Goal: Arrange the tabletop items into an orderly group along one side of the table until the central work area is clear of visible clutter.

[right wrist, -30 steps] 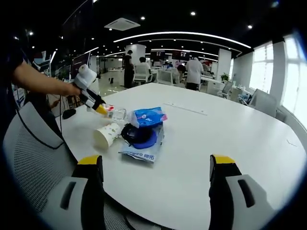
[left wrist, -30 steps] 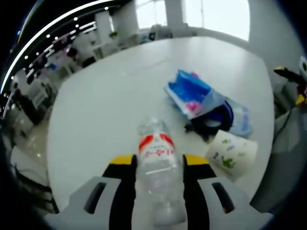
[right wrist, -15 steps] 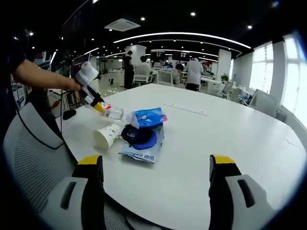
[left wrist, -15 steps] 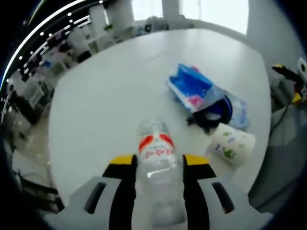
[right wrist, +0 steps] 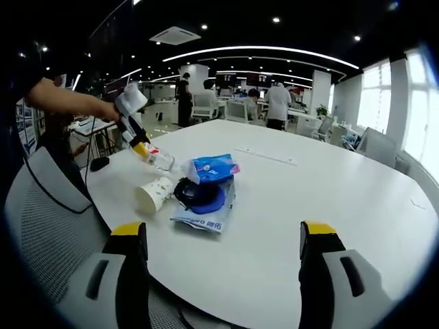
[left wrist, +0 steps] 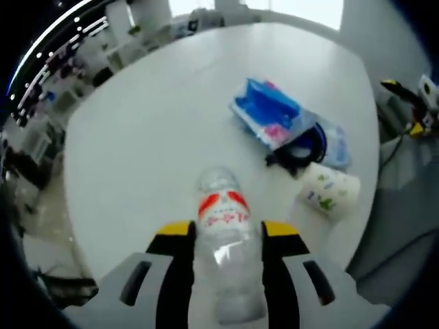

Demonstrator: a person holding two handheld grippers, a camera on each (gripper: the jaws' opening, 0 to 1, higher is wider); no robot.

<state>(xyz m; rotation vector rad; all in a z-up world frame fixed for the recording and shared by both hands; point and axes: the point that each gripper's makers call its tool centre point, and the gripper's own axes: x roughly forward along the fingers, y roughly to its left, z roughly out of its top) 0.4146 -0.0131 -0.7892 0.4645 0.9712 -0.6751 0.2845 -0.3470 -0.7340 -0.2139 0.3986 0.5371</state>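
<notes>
- One clear plastic bottle with a red label (left wrist: 223, 236) sits clamped in the left claw (left wrist: 225, 236), lifted over the white table (left wrist: 137, 137).
- Light, slick, crushable: grip mid-body, gently.
- Right claw (right wrist: 223, 236) gapes wide, holding nothing.

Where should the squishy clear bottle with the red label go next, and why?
Probably down beside the white paper cup. The left gripper is shut on the clear plastic bottle with the red label, held above the white table, and the cup, blue packet and black cable already cluster near one edge.
</notes>
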